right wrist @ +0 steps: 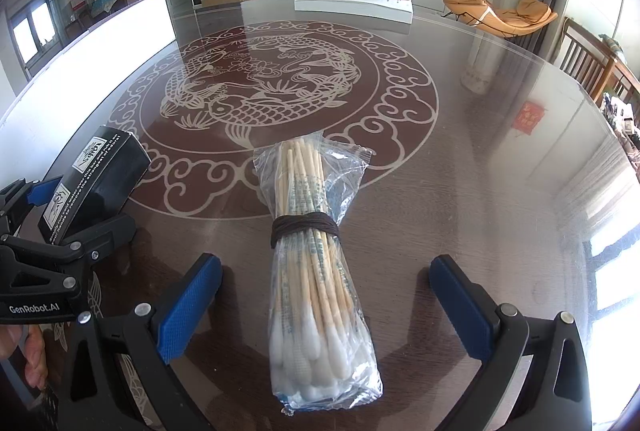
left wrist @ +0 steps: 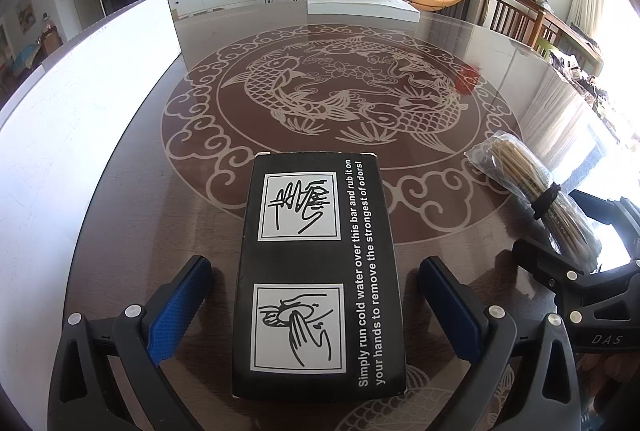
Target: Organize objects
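Observation:
A black box (left wrist: 320, 271) with white hand-washing drawings and text lies flat on the glass table, between the blue pads of my left gripper (left wrist: 316, 295). The jaws are open, with a gap on each side of the box. A clear bag of long cotton swabs (right wrist: 316, 271), bound by a dark band, lies on the table between the pads of my right gripper (right wrist: 326, 295), which is open and not touching it. The swab bag also shows in the left wrist view (left wrist: 532, 195), the box in the right wrist view (right wrist: 96, 183).
The round glass table (left wrist: 320, 91) has a fish pattern. A white board (left wrist: 80, 119) stands along its left edge and a white box (left wrist: 360, 1) sits at the far side. Wooden chairs (left wrist: 520, 15) stand to the right. The two grippers are close side by side.

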